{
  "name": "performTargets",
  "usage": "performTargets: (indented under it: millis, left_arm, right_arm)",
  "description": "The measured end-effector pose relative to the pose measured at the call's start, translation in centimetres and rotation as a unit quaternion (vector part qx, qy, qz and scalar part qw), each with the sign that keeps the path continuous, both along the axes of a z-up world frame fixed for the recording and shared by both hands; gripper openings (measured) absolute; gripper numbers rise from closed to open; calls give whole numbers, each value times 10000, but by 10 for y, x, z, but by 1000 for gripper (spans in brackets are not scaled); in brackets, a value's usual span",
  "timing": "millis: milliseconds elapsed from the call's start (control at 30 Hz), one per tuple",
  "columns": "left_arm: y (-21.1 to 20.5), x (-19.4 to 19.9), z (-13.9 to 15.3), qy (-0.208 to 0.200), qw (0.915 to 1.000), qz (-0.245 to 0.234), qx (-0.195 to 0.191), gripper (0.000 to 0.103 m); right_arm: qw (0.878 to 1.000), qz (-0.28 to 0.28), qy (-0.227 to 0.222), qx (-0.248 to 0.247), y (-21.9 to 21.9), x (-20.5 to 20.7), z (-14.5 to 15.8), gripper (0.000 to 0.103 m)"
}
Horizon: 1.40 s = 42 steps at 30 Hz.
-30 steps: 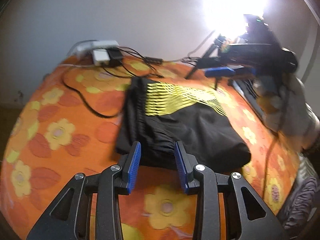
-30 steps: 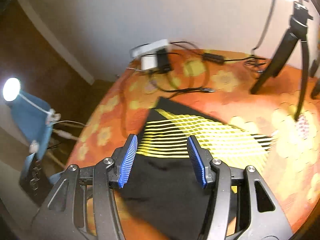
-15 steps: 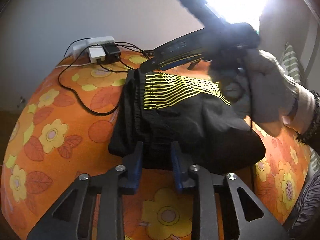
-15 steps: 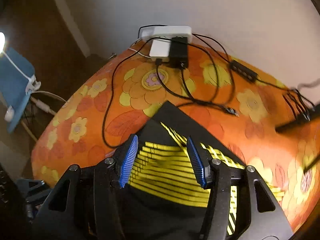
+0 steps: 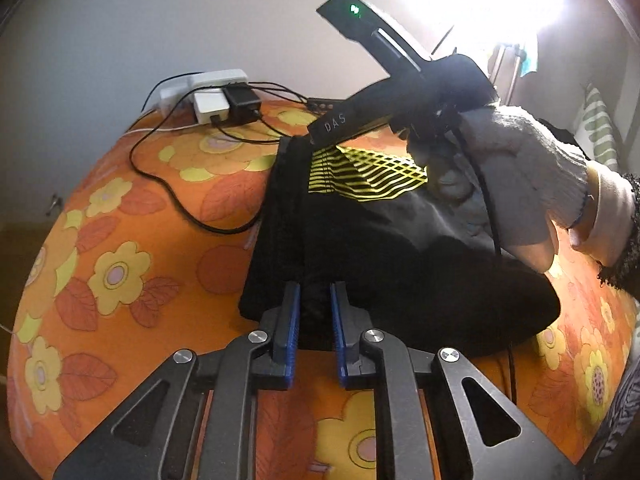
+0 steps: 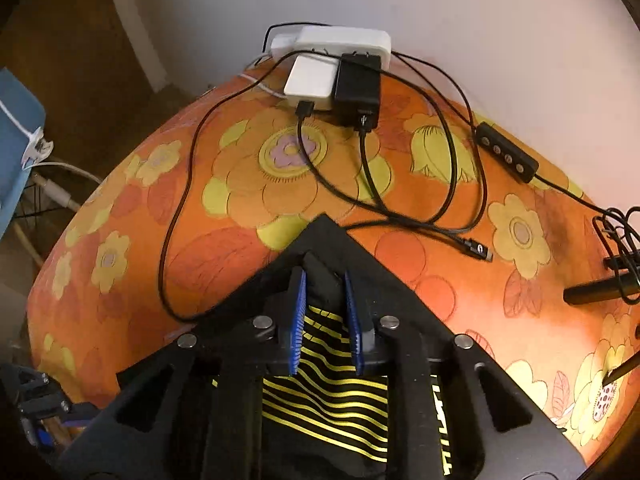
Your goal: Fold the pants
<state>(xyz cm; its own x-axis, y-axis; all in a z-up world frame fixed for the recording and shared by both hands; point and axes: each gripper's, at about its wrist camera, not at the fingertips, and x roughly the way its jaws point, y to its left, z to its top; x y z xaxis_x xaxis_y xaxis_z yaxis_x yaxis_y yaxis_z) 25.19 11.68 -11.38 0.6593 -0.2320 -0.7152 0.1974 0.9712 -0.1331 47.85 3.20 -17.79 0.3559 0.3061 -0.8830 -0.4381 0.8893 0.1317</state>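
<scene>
- Both grippers, open and hovering a second ago, are now clamped on the black pants (image 5: 392,264): the left gripper (image 5: 314,312) pinches the near edge, the right gripper (image 6: 325,300) the far corner beside the yellow stripes (image 6: 332,396).
- That reads as the grasp being finished, so lifting and folding can come next.
- The pants lie on the orange floral cloth (image 5: 120,248); dark fabric bunches between each pair of blue pads.
- A loose black cable (image 6: 400,208) lies just beyond the far corner and could snag.
</scene>
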Motion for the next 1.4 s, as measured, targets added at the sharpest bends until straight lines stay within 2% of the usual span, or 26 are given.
performTargets:
  millis: [100, 167, 200, 233, 333, 433, 533, 567, 633, 667, 800, 867, 967, 1033, 1067, 1300, 1400]
  left_arm:
    - [2, 1, -1, 82, 9999, 104, -10, 14]
    - [4, 2, 1, 138, 9998, 154, -78, 19]
    - [7, 1, 4, 118, 9996, 225, -85, 22]
    - [9, 0, 6, 106, 9995, 271, -75, 28]
    - [16, -6, 14, 18, 9991, 413, 64, 28]
    - [31, -11, 22, -2, 9982, 595, -15, 28]
    - [43, -19, 32, 32, 9970, 722, -293, 30]
    - [45, -20, 35, 33, 9964, 762, -358, 32]
    - [45, -24, 43, 8, 9957, 825, -422, 47]
    - [43, -25, 46, 8, 9957, 818, -436, 50]
    - [30, -26, 54, 171, 9942, 764, -740, 55]
    - [23, -25, 55, 279, 9922, 822, -891, 56]
    - [12, -24, 55, 424, 9908, 863, -955, 56]
    - [11, -24, 54, 483, 9878, 953, -1129, 57]
    - [14, -22, 52, 546, 9839, 1096, -1302, 60]
    - [39, -7, 30, 921, 9552, 1858, -2109, 61]
    - [39, 2, 24, 1016, 9530, 1945, -2091, 61]
  right_arm:
    - [9999, 57, -91, -27, 7, 1, 2, 26]
    - [10000, -62, -57, 52, 3, 2, 6, 38]
    - [9998, -116, -98, 92, 1, 1, 10, 41]
    - [9996, -186, -163, 150, -3, -2, 16, 42]
    - [9986, -319, -323, 263, -20, -15, 40, 42]
    - [9965, -461, -513, 482, -49, -44, 73, 42]
    - [9935, -680, -749, 521, -80, -80, 97, 54]
    - [9928, -713, -803, 530, -88, -90, 103, 55]
    - [9919, -803, -806, 571, -110, -113, 111, 56]
    - [9911, -884, -776, 626, -120, -123, 113, 56]
    - [9852, -1361, -671, 796, -163, -150, 114, 58]
    - [9763, -1778, -611, 1072, -191, -159, 110, 68]
    - [9662, -2184, -421, 1308, -220, -164, 99, 68]
    - [9629, -2275, -274, 1424, -233, -164, 92, 68]
    - [9622, -2292, -173, 1464, -238, -162, 85, 68]
    - [9532, -2425, 424, 1755, -249, -144, 42, 68]
    - [9468, -2512, 601, 1921, -250, -134, 28, 68]
